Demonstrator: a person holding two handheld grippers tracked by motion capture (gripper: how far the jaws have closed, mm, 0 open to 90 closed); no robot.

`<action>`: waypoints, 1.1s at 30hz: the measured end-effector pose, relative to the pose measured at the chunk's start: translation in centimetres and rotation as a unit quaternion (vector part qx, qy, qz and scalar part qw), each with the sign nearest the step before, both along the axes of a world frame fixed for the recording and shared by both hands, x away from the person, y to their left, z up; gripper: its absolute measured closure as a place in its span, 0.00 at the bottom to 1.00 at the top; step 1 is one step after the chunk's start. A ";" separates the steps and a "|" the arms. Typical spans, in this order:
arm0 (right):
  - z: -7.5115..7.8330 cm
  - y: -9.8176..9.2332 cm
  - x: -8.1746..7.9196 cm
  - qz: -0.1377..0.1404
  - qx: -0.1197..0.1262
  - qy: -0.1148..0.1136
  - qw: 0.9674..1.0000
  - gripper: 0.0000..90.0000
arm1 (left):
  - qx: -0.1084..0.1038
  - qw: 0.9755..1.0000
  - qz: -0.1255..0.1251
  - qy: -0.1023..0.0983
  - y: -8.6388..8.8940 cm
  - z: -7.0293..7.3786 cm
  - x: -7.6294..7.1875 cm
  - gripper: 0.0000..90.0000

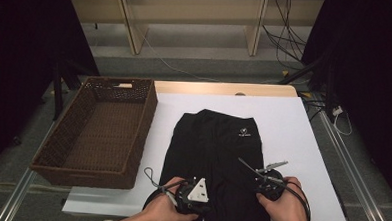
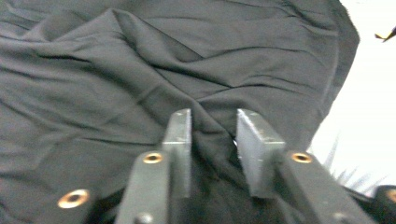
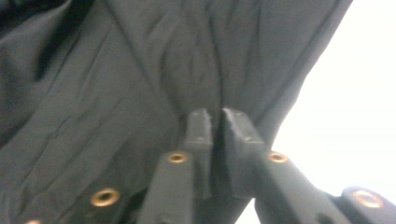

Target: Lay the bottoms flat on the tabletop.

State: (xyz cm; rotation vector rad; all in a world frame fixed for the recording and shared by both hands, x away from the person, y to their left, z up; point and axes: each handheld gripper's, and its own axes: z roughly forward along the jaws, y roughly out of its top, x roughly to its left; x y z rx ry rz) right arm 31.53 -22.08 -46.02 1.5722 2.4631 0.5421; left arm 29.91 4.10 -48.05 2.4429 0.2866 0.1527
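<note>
High view: a black garment (image 1: 217, 156) lies spread on a white board (image 1: 293, 125) that covers the table, its near hem at the person's edge and a small white logo (image 1: 243, 132) toward the far right of the cloth.
Basket: a brown wicker basket (image 1: 57, 149) stands left of the board, just beside the garment's left side but apart from it.
Left gripper (image 1: 193, 193): held in the left hand at the garment's near left part, a grey three-cornered plate on top; a cable loops off to its left.
Left gripper view: the two black jaws stand a narrow way apart with a ridge of the cloth (image 2: 140, 84) bunched up between them — whether the pads actually press on it I cannot tell.
Right gripper (image 1: 270, 183): held in the right hand at the garment's near right part, close to the cloth's right edge.
Right gripper view: the jaws are almost together, pinching a raised fold of the fabric (image 3: 140, 79) — creases run out from the tips, and the white board shows to the right.
</note>
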 end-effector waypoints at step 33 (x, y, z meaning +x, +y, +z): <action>-0.6 10.4 -3.0 0.213 0.120 -0.047 0.969 0.62 | 0.029 0.994 0.101 0.025 8.9 1.6 -0.3 0.73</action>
